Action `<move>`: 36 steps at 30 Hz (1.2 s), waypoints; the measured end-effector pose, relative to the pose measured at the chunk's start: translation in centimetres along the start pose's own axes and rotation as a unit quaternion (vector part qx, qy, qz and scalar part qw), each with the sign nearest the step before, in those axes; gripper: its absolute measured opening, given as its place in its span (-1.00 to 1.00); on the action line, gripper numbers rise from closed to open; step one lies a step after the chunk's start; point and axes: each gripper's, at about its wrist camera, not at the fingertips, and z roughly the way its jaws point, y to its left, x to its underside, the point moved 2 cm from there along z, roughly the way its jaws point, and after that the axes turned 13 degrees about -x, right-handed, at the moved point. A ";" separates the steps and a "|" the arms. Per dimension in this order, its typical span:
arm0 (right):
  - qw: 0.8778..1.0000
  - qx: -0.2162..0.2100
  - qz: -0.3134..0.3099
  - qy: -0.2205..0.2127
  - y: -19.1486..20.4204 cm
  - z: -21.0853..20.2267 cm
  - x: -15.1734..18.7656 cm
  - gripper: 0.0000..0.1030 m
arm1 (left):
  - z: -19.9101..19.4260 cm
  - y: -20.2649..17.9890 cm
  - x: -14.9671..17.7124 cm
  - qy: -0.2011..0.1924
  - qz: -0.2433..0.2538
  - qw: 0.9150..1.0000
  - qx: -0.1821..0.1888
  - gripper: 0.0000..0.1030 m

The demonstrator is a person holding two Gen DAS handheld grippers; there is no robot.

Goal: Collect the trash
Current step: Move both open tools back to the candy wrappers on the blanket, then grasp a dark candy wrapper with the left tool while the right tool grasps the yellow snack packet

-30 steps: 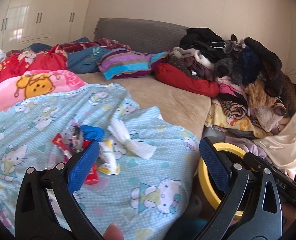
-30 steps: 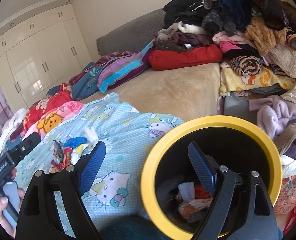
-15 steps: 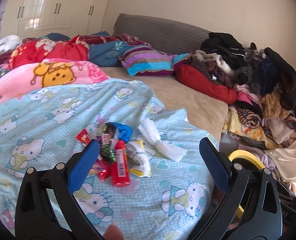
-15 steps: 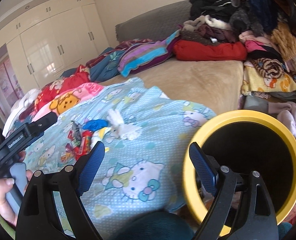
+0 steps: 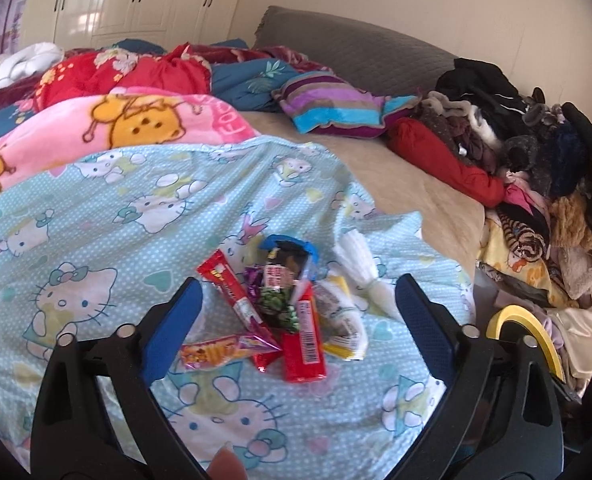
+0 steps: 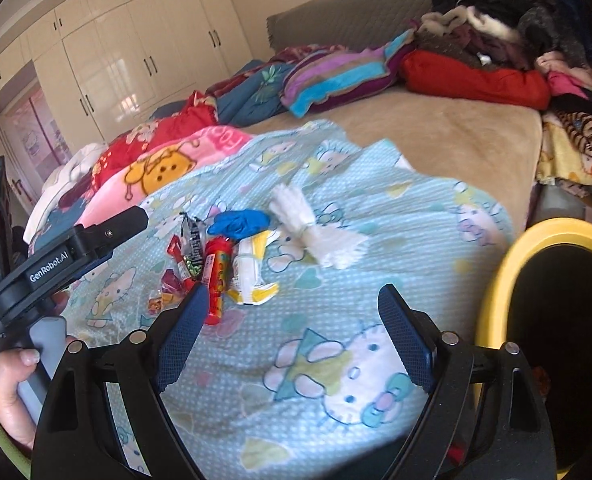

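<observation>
Glossy plastic wrappers (image 5: 292, 312) on soft cotton bedsheet (image 5: 96, 220)

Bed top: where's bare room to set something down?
Free: the beige mattress between the Hello Kitty sheet and the red garment; also the sheet near the right gripper. Crowded: the wrapper pile and clothes heap.

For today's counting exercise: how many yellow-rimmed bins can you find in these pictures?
1: the round yellow-rimmed black bin stands beside the bed's right edge, near the right gripper; its rim peeks past the left gripper.
</observation>
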 end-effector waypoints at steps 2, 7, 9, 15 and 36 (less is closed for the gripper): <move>1.000 -0.005 0.001 0.010 0.1 1.3 0.0 0.62 | 0.5 0.4 -0.1 0.008 -0.003 1.000 0.001 0.54; 0.999 -0.012 0.008 0.029 0.1 3.9 0.4 0.62 | 2.0 0.8 0.1 0.031 -0.008 0.999 0.006 0.17; 0.999 -0.015 0.005 0.033 0.3 4.5 0.4 0.62 | 2.6 0.8 0.1 0.038 -0.005 0.999 0.008 0.11; 0.999 -0.027 -0.009 0.045 0.9 6.7 0.0 0.46 | 4.2 0.8 -0.2 0.055 -0.010 0.998 0.017 -0.08; 0.995 -0.045 0.011 0.090 0.1 10.1 1.6 -0.48 | 7.5 -0.6 0.5 0.090 -0.003 0.995 0.032 -0.85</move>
